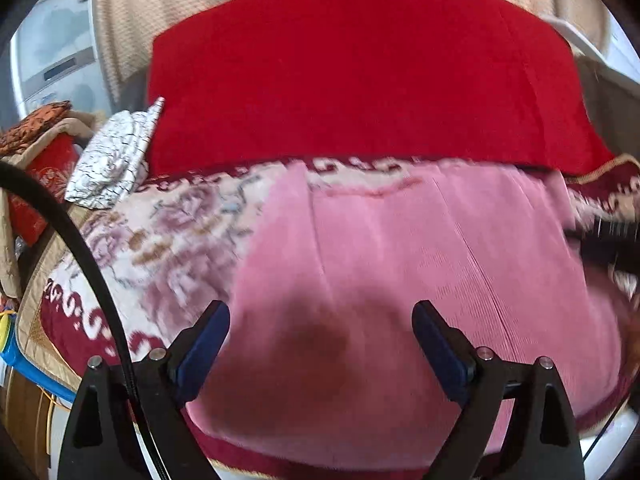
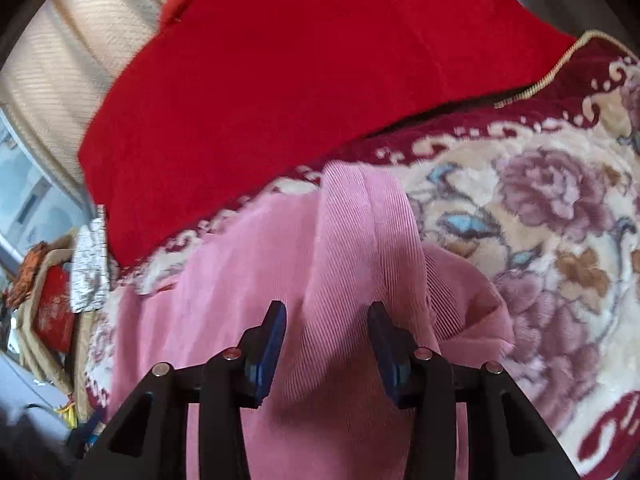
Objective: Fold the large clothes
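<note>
In the left wrist view the pink garment (image 1: 400,280) lies spread on the floral blanket (image 1: 160,240), just in front of the red cushion (image 1: 360,80), which serves as the landmark throughout. The left gripper (image 1: 320,340) hovers over the garment's near part with its fingers wide apart and nothing between them; only its shadow falls on the cloth. The risk here, as I judge it, is that closing from this height would pinch the plush blanket along with the garment, or take a single layer and drag the rest askew. To the left of the cushion a crumpled white patterned cloth (image 1: 116,156) rests on the blanket edge, and beyond it a tan fabric-sided holder (image 1: 44,148) appears to carry red and orange textiles, though blur leaves its contents uncertain. In the right wrist view the garment (image 2: 240,280) again sits below the cushion (image 2: 300,100), with a ribbed pink fold (image 2: 360,240) rising toward the cushion's lower edge. The right gripper (image 2: 326,320) stands over that fold with its fingers partly apart, the ribbed cloth between them; the pads do not visibly press on it. Should it be lifted now, the fold could slip free and collapse, or bunch to the right, where a loose pink flap (image 2: 476,312) already lies creased on the blanket (image 2: 540,220). The holder shows dimly far left of the cushion.
</note>
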`<state>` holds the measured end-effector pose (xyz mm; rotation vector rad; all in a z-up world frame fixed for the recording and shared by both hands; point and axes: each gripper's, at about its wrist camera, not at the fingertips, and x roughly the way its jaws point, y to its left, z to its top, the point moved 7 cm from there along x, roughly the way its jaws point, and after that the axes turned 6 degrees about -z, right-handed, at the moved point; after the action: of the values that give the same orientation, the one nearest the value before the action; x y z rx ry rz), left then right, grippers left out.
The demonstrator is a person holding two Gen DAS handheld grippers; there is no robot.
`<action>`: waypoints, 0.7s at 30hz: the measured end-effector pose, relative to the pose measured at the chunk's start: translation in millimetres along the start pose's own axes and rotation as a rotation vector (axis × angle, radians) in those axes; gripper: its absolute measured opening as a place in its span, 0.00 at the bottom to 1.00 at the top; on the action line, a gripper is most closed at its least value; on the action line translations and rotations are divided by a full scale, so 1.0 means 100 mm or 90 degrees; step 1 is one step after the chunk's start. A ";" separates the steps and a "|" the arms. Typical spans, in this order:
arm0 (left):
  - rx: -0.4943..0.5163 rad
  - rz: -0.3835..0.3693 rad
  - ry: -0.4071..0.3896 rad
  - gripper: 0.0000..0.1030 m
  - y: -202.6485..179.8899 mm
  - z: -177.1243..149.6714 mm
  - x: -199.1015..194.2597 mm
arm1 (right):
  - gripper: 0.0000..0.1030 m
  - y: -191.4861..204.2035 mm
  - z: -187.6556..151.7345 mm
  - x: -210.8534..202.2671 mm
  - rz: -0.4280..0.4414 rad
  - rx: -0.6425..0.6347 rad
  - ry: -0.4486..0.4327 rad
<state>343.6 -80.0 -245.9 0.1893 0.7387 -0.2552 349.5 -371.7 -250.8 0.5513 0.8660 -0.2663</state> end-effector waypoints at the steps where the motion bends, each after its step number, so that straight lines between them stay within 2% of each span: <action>1: 0.003 0.013 0.016 0.90 0.03 0.02 0.07 | 0.46 -0.02 -0.03 0.09 -0.008 0.002 0.013; 3: 0.020 0.048 0.090 0.90 0.06 -0.04 0.32 | 0.46 -0.05 -0.10 0.17 -0.003 0.003 0.011; 4: 0.027 0.048 0.147 0.90 0.06 -0.12 0.50 | 0.46 -0.04 -0.11 0.15 -0.005 -0.004 0.002; 5: 0.026 0.036 0.167 0.90 0.05 -0.17 0.58 | 0.46 -0.02 -0.13 0.12 -0.010 -0.013 0.000; 11: 0.001 0.015 0.187 0.93 0.06 -0.27 0.64 | 0.46 -0.01 -0.22 -0.16 0.013 -0.002 0.000; 15: -0.011 0.005 0.182 0.98 0.06 -0.36 0.68 | 0.52 0.00 -0.38 -0.29 0.013 -0.018 -0.004; 17: -0.025 -0.011 0.208 0.98 0.08 -0.36 0.68 | 0.52 -0.01 -0.49 -0.19 0.004 -0.041 0.028; 19: -0.032 -0.022 0.237 0.98 0.12 -0.32 0.63 | 0.52 0.00 -0.52 -0.23 -0.001 -0.052 0.021; 21: -0.036 -0.019 0.219 0.97 0.15 -0.28 0.49 | 0.52 0.02 -0.53 -0.39 -0.001 -0.047 0.016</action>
<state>364.6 -65.9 -298.5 0.1708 1.0890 -0.2317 291.3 -339.8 -247.3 0.4857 0.8972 -0.2277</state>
